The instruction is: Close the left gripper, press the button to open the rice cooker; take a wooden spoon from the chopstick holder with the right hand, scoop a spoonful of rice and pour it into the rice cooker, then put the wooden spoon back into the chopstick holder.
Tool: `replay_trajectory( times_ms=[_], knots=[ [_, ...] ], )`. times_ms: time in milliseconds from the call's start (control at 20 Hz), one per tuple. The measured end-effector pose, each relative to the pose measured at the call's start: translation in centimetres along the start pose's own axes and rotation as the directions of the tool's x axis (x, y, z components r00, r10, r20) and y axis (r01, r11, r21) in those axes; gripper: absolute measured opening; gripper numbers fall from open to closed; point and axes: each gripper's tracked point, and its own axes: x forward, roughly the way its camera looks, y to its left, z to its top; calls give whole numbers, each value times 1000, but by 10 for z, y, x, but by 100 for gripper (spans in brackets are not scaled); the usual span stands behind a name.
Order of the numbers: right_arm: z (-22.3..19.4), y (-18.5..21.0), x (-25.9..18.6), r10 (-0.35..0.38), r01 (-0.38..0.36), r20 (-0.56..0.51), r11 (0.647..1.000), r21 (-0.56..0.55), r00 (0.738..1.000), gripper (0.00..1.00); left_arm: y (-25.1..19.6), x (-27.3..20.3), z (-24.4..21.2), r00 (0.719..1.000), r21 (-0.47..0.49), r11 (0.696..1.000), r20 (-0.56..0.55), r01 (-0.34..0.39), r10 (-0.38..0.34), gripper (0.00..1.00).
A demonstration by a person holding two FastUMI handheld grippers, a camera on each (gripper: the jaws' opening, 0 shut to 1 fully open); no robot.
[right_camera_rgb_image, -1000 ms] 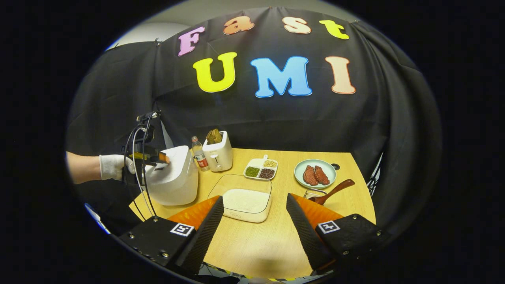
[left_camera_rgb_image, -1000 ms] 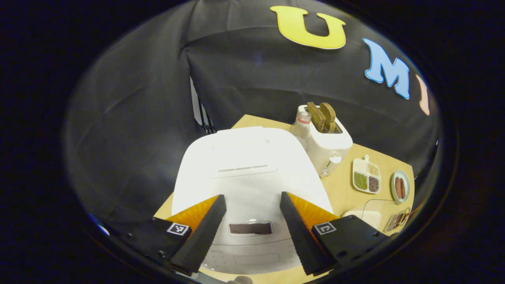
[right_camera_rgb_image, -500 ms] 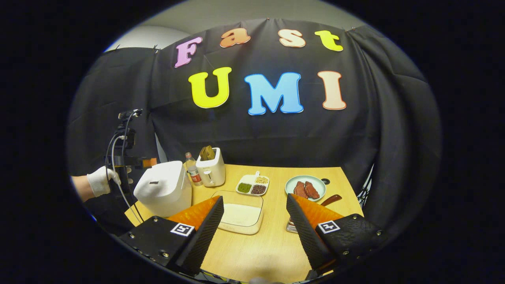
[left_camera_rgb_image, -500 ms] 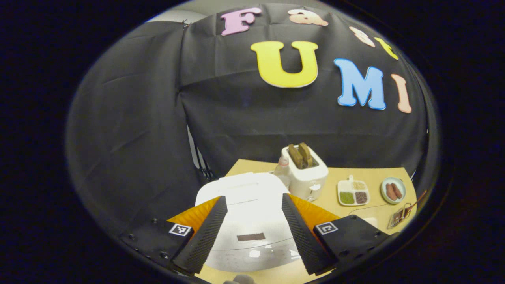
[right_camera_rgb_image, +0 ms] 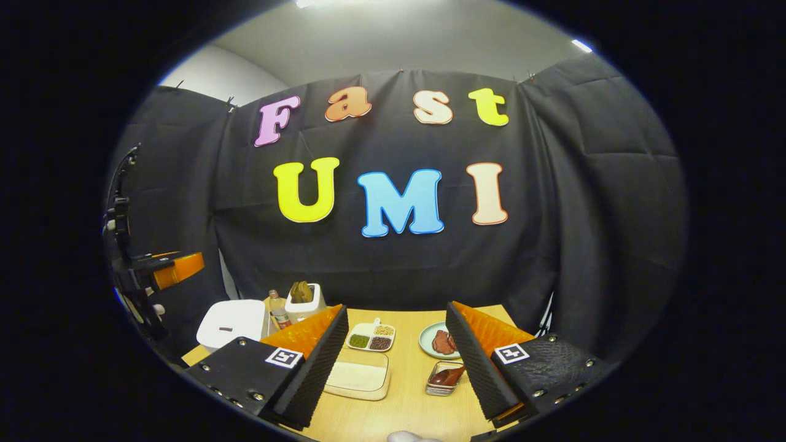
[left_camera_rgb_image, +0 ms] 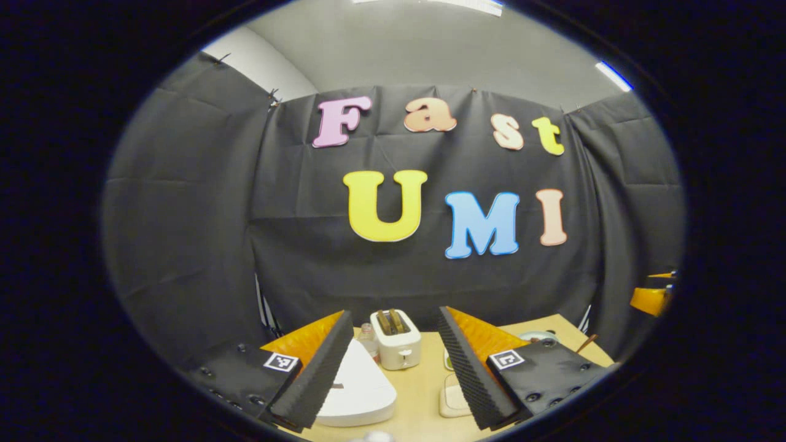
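The white rice cooker (right_camera_rgb_image: 232, 320) stands at the table's left with its lid down; in the left gripper view the rice cooker (left_camera_rgb_image: 359, 387) lies low between my fingers. My left gripper (left_camera_rgb_image: 393, 313) is open, held high and back from it, and holds nothing. My right gripper (right_camera_rgb_image: 396, 307) is open too, well above the table. A clear container of rice (right_camera_rgb_image: 359, 374) sits below it. The metal chopstick holder (right_camera_rgb_image: 445, 377) holds the brown wooden spoon (right_camera_rgb_image: 443, 376), partly hidden by my right finger. The left gripper (right_camera_rgb_image: 175, 270) shows orange at the far left.
A toaster (right_camera_rgb_image: 304, 299) and a small bottle (right_camera_rgb_image: 279, 316) stand behind the cooker. A sectioned dish of beans (right_camera_rgb_image: 371, 337) and a plate of meat (right_camera_rgb_image: 437, 341) sit mid-table. In the left gripper view the right gripper (left_camera_rgb_image: 654, 294) is at the right edge.
Both grippers have lifted and drawn back from the table, tilting upward. The left gripper has left the cooker's lid. Both stay open, and the cooker lid stays down.
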Motion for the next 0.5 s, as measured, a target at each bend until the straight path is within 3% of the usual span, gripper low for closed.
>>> replay_trajectory(
  times_ms=[250, 500],
  knots=[
    [13, -10, -8, -85, 85, 33, 996, 2, 996, 98, -24, -34, 6, 999, -18, 999, 39, 39, -38, 97],
    [16, -8, -16, -119, 119, 52, 993, 2, 992, 98, -19, -42, -6, 999, -16, 999, 20, 38, -37, 97]
  ],
)
